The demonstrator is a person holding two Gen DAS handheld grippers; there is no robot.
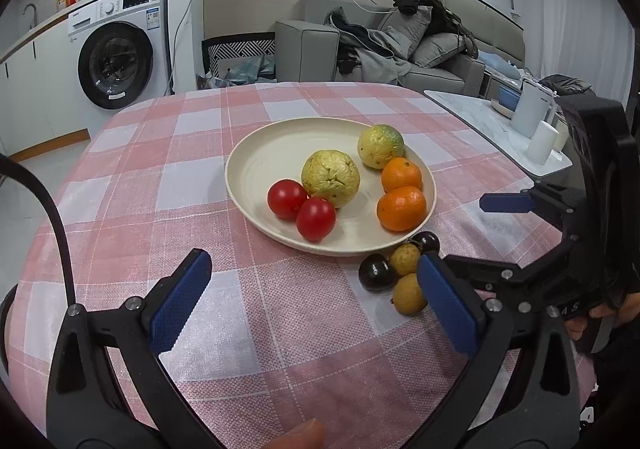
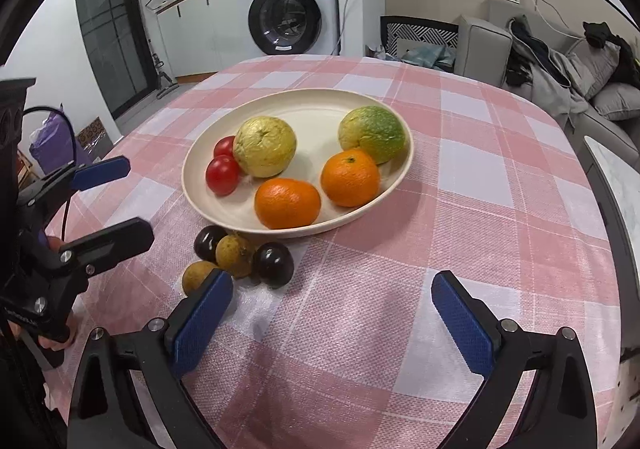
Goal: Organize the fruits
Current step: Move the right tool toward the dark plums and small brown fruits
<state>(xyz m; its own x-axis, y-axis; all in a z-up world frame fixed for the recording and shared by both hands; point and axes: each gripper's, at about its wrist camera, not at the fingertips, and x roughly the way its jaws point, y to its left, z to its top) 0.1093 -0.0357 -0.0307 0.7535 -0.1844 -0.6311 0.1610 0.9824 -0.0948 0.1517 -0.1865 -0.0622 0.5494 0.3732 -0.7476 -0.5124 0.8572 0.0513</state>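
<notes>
A cream plate [image 1: 260, 153] [image 2: 312, 105] holds two red tomatoes [image 1: 286, 199] [image 2: 223, 174], two yellow-green guavas [image 1: 330, 178] [image 2: 264, 147] and two oranges [image 1: 401, 208] [image 2: 287, 202]. Just off its near rim, on the cloth, lie two dark plums [image 1: 376, 272] [image 2: 273, 264] and two brown longans [image 1: 408, 294] [image 2: 234, 255]. My left gripper [image 1: 312, 301] is open and empty, its right pad beside the small fruits. My right gripper [image 2: 332, 321] is open and empty, its left pad next to a longan [image 2: 198, 277]. Each gripper shows in the other view [image 1: 508, 205] [image 2: 100, 173].
The table has a pink and white checked cloth [image 1: 200, 177] [image 2: 480, 189]. A white side table [image 1: 480, 117] with cups stands at the right. A washing machine [image 1: 120, 45] [image 2: 292, 5] and a grey sofa [image 1: 400, 45] stand behind.
</notes>
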